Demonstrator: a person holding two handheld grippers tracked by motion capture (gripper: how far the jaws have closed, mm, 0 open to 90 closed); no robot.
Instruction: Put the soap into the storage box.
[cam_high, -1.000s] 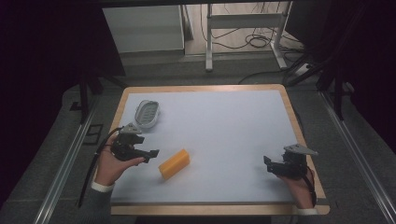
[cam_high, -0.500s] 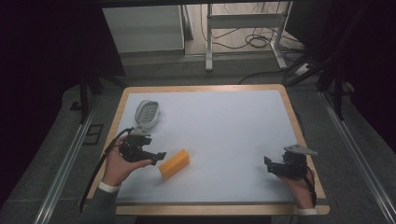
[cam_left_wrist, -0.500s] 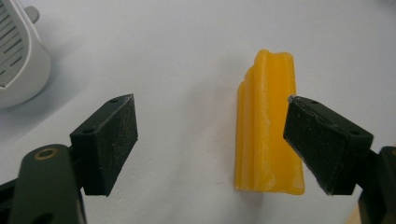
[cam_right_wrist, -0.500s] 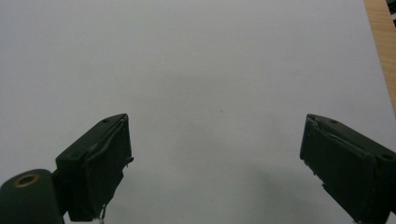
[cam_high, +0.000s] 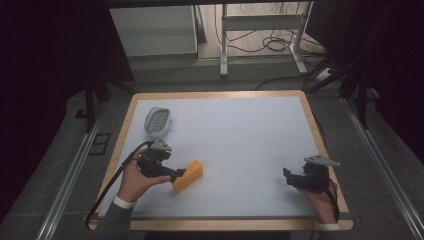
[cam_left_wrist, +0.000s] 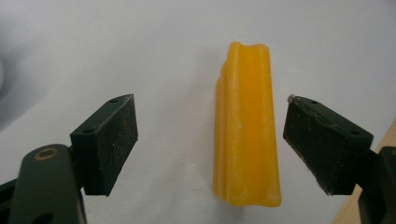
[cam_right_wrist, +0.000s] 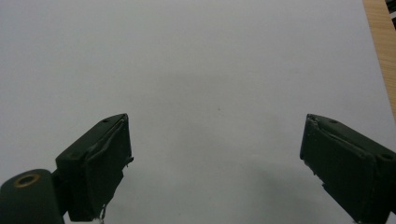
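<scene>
A yellow-orange ridged block (cam_high: 188, 175) lies on the white table mat (cam_high: 235, 145), front left of centre. My left gripper (cam_high: 177, 173) is open right at the block's near end. In the left gripper view the block (cam_left_wrist: 246, 126) lies lengthwise between the two black pads (cam_left_wrist: 108, 140), closer to the right one, with neither touching it. My right gripper (cam_high: 288, 176) hovers open near the front right of the mat, and its pads (cam_right_wrist: 95, 165) frame only bare white surface.
A pale oval dish-like object (cam_high: 158, 120) rests at the mat's left, behind my left hand. The wooden table rim (cam_high: 320, 135) runs along the right side, close to my right gripper. Beyond the table stand a metal frame and floor cables.
My left gripper has moved right and forward from beside the dish to the yellow block, which now sits between its open jaws. The right gripper has stayed put.
</scene>
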